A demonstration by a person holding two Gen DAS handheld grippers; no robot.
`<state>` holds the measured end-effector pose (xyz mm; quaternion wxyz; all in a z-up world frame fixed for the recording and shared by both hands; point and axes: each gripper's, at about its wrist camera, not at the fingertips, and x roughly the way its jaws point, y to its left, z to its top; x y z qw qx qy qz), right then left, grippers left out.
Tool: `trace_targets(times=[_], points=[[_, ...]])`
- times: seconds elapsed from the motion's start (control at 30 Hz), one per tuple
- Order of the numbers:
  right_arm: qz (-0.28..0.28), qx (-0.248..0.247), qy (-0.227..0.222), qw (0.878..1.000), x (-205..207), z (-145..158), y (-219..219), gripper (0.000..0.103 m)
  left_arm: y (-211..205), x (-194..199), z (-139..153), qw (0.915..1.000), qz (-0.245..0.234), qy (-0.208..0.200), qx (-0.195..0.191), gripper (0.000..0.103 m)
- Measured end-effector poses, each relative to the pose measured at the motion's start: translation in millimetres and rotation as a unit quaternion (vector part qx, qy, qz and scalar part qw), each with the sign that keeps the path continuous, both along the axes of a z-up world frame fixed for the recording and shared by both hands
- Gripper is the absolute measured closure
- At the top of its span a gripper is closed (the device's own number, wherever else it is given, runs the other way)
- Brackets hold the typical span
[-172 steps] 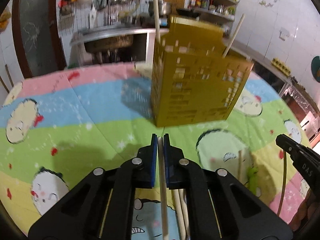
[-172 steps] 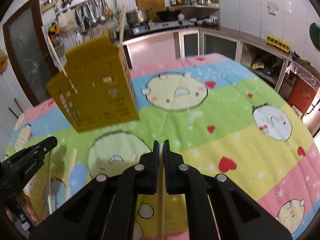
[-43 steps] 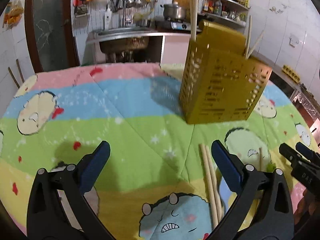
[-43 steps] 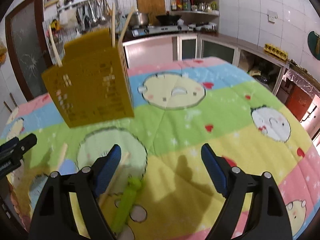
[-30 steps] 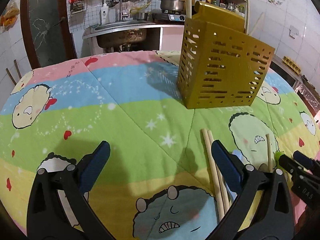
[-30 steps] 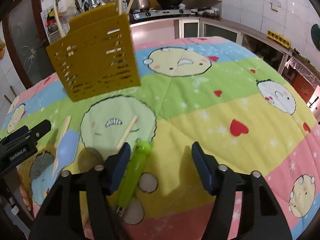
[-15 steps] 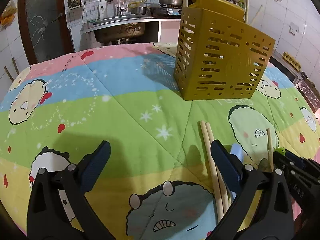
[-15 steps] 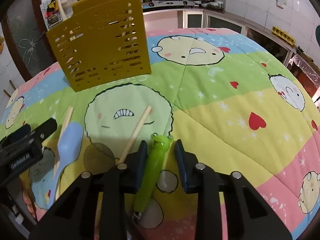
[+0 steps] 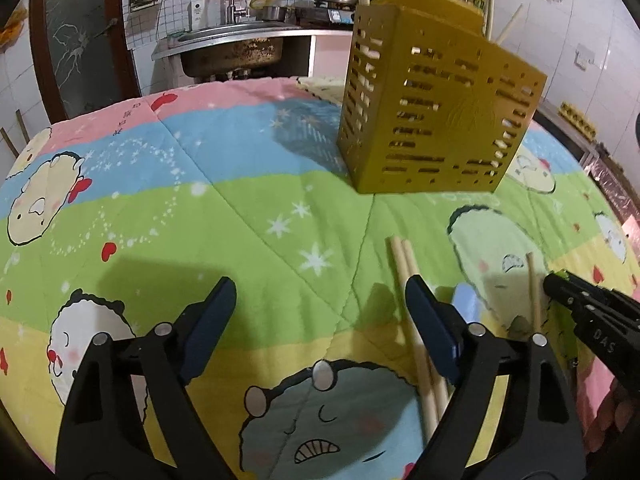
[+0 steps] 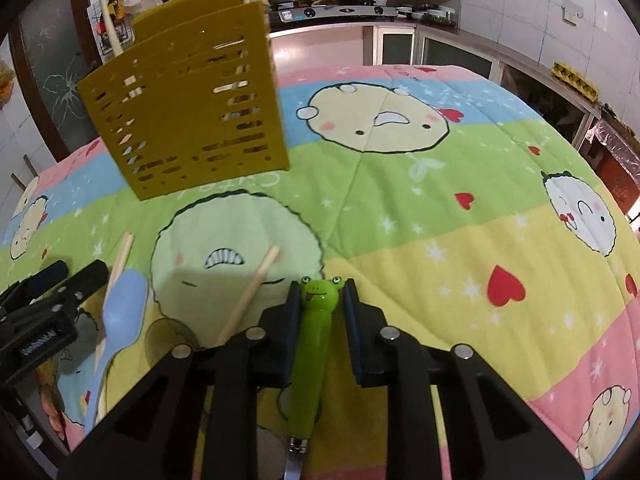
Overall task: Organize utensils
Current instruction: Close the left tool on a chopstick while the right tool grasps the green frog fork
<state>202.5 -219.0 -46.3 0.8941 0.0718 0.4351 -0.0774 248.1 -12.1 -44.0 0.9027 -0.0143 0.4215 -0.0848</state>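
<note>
**Right gripper closing on frog-handled utensil; left gripper wide over chopsticks**

Right gripper (image 10: 320,292) has its jaws drawn in narrow around the green frog-handled utensil (image 10: 314,344), and they have just been closing. The frog head sits between the blue pads; the left pad appears to touch the handle, while a thin gap shows on the right side, so a firm clamp cannot be confirmed. The handle runs back under the gripper body, and a metal stem shows at its lower end. The utensil lies on the cartoon-print cloth (image 10: 440,208).

Left gripper (image 9: 320,300) stands wide, having just narrowed a little, with nothing between its pads. Its right finger sits over a pair of wooden chopsticks (image 9: 404,260) lying side by side on the cloth.

Other items on the cloth:
- A light blue spoon (image 10: 122,312) lies just beside the left gripper's tip, with a chopstick along its left edge.
- A single chopstick (image 10: 252,292) lies tilted just left of the right gripper, near the frog handle.

The yellow slotted utensil holder (image 10: 188,104) stands upright on the cloth beyond both grippers, well apart from the loose items. Several chopsticks (image 10: 106,24) rise from its top.
</note>
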Motion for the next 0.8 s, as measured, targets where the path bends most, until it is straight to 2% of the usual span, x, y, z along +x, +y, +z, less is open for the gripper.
trace_targets(times=[0.53,0.63,0.67,0.73,0.77,0.8], points=[[0.004,0.001,-0.001,1.0,-0.3,-3.5,-3.0,0.081,-17.2,0.8,-10.1,0.9989,-0.017,0.02,0.04,0.022],[0.004,-0.003,0.004,1.0,0.5,-3.4,-1.2,0.081,-22.6,4.7,-8.0,0.9987,-0.021,0.023,0.04,0.033],[0.005,-0.004,0.007,1.0,1.4,-3.2,-0.6,0.081,-24.4,6.7,-7.4,0.9987,-0.023,0.026,0.038,0.041],[0.006,-0.007,0.012,1.0,3.2,-2.6,-0.1,0.081,-30.3,12.4,-5.1,0.9984,-0.025,0.031,0.039,0.05],[0.006,-0.006,0.014,1.0,4.2,-2.2,-0.3,0.081,-33.1,15.8,-4.4,0.9983,-0.03,0.037,0.035,0.062],[0.006,-0.002,0.016,1.0,5.4,-2.0,-1.2,0.081,-35.9,19.3,-3.3,0.9981,-0.03,0.043,0.033,0.065]])
